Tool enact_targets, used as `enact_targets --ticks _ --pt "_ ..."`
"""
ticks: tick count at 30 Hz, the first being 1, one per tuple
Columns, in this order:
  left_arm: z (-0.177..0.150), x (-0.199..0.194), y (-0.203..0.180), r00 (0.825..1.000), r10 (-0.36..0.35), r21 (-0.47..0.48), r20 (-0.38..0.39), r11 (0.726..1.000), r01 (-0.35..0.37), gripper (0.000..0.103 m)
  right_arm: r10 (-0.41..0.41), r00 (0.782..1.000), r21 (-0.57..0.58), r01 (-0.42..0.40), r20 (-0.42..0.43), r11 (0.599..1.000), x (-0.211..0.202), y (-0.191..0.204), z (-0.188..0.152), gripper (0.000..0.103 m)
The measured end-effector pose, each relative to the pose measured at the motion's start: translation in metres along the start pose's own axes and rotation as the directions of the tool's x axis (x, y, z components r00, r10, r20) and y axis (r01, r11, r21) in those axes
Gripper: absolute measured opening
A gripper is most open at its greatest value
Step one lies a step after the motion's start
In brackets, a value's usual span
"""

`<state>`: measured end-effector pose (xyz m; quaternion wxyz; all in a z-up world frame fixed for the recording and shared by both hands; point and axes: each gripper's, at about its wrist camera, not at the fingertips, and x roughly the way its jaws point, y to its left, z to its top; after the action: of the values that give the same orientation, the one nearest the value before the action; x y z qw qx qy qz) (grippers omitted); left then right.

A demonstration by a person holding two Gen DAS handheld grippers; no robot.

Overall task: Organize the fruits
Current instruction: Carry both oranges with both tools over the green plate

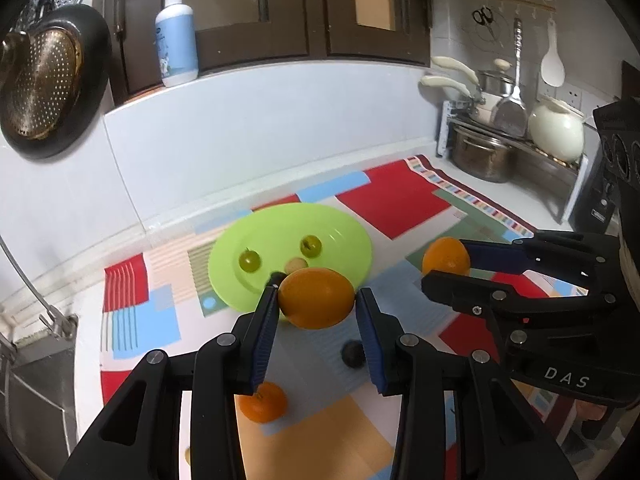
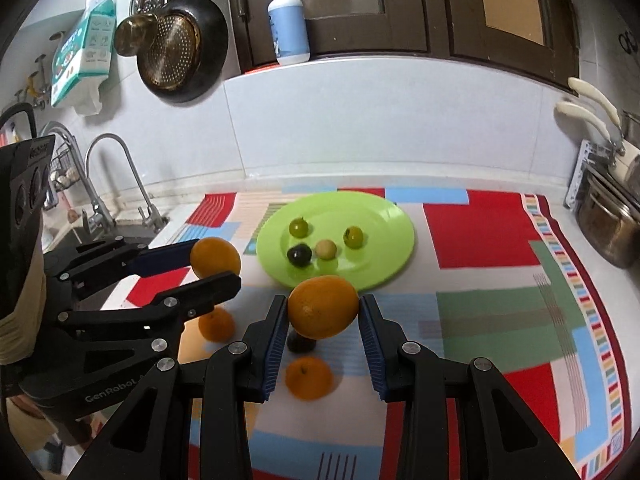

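A blue-white pump bottle (image 2: 289, 28) on the ledge, a hanging strainer pan (image 2: 180, 50) — steel pots (image 1: 486, 152) racked opposite.

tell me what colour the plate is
Bright lime green; the plate shows best in the right wrist view.

Right gripper (image 1: 444, 276) — "DAS"; left gripper (image 2: 218, 264) — "GenRobot".

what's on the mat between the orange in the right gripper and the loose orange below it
A small dark fruit sits on the mat between the held orange and the loose orange, seen in the right wrist view.
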<state>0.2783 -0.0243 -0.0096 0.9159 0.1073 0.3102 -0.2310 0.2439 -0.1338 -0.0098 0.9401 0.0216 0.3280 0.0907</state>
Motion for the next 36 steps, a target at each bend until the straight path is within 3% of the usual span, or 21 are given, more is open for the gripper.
enact_targets --ticks 17,36 --pt "0.052 0.036 0.035 0.999 0.039 -0.032 0.01 0.999 -0.039 0.039 0.018 0.998 -0.061 -0.014 0.06 0.998 0.033 -0.008 0.068 0.037" --pt "0.074 0.108 0.072 0.998 0.028 -0.061 -0.056 0.998 -0.031 0.039 0.017 1.0 -0.065 -0.019 -0.024 0.998 0.117 -0.025 0.104 0.037"
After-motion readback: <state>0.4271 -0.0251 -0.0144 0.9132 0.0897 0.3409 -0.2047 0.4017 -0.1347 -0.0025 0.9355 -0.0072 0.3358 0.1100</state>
